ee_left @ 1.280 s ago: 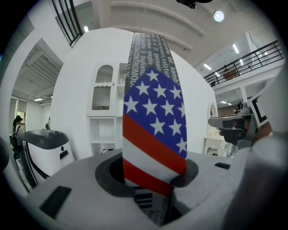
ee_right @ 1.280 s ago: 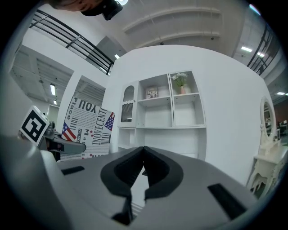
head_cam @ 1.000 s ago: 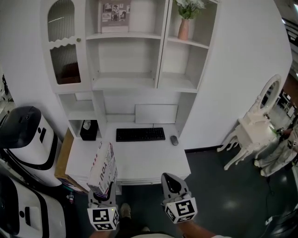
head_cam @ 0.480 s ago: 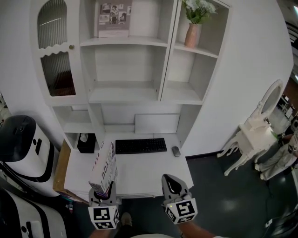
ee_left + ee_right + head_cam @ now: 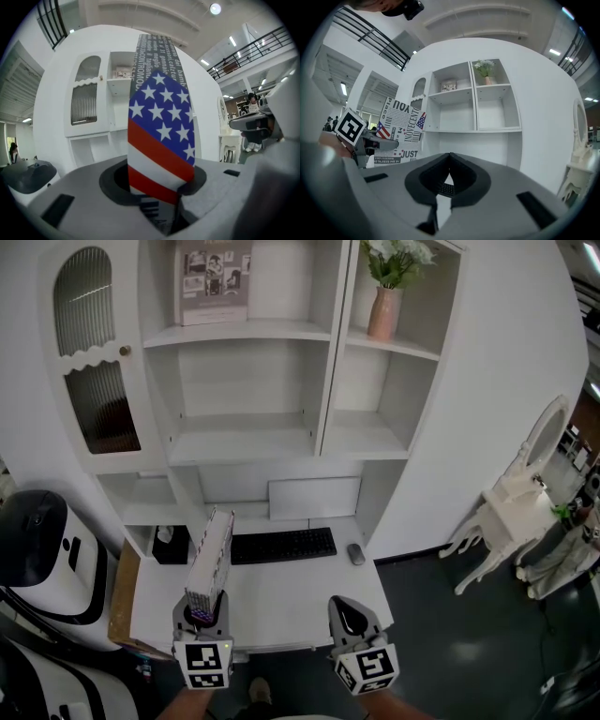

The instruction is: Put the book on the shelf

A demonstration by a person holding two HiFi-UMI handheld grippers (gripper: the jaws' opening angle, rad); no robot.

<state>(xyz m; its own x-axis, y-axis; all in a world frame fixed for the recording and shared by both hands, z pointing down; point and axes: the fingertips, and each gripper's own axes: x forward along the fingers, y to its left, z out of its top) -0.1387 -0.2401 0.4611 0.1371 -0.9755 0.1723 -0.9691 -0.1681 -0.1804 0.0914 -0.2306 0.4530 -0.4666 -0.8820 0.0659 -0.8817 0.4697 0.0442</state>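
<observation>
The book (image 5: 210,561), with a black-and-white printed cover and a stars-and-stripes patch, stands upright and edge-on in my left gripper (image 5: 203,613), which is shut on its lower end over the desk's front edge. In the left gripper view the book (image 5: 159,136) fills the centre, pinched between the jaws, and hides much of the white shelf unit (image 5: 93,136) beyond. My right gripper (image 5: 349,617) hangs beside it to the right, shut with nothing in it; its tips (image 5: 449,155) meet. That view shows the book (image 5: 401,131) at left and the open shelves (image 5: 454,129) ahead.
The white desk (image 5: 309,592) carries a black keyboard (image 5: 283,545), a mouse (image 5: 355,553) and a black box (image 5: 171,545). A photo frame (image 5: 214,282) and a flower vase (image 5: 382,310) stand on the top shelves. White-and-black machines (image 5: 37,549) stand left, a white chair (image 5: 511,502) right.
Both grippers have moved forward toward the desk and shelf unit. The book has rolled from leaning left to upright and edge-on, still gripped. The right gripper stays shut.
</observation>
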